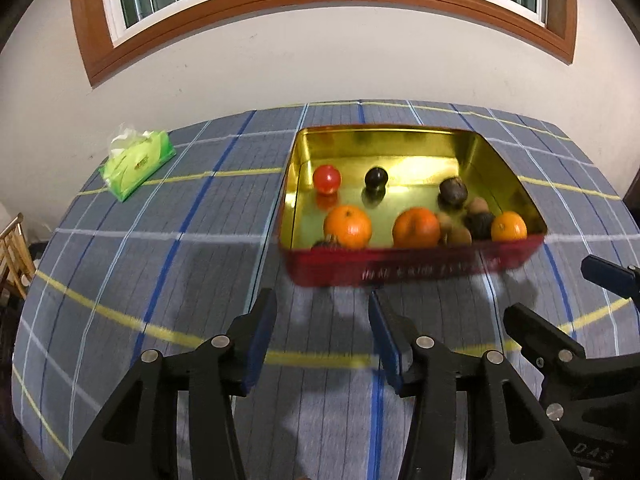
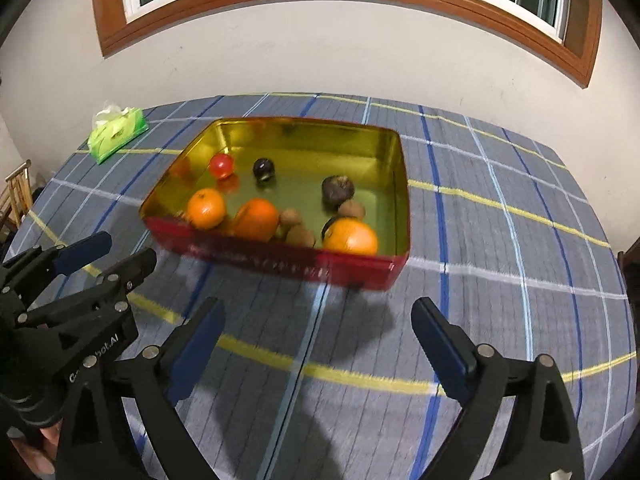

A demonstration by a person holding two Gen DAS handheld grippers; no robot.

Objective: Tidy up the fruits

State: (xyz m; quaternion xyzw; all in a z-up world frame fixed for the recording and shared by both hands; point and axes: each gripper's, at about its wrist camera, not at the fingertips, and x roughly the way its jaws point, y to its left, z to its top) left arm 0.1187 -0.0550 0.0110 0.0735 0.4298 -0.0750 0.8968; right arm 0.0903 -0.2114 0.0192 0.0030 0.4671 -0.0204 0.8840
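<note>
A red tin [image 1: 400,270] [image 2: 280,260] with a gold inside stands on the plaid tablecloth. In it lie three oranges [image 1: 347,226] [image 1: 416,227] [image 1: 509,227], a small red fruit [image 1: 327,179] [image 2: 221,165], a black plum [image 1: 376,178] [image 2: 263,169], a dark rough fruit [image 1: 453,192] [image 2: 338,191] and several small brown fruits [image 2: 300,234]. My left gripper [image 1: 321,294] [image 2: 129,246] hovers just in front of the tin, open and empty. To its right, my right gripper [image 2: 319,304] [image 1: 550,286] is spread wide, with only cloth between its fingers.
A green tissue pack [image 1: 136,164] [image 2: 116,134] lies at the table's far left corner. The blue-grey plaid cloth [image 1: 160,280] covers the whole table. A white wall with a window is right behind. A wooden chair [image 1: 12,248] stands off the left edge.
</note>
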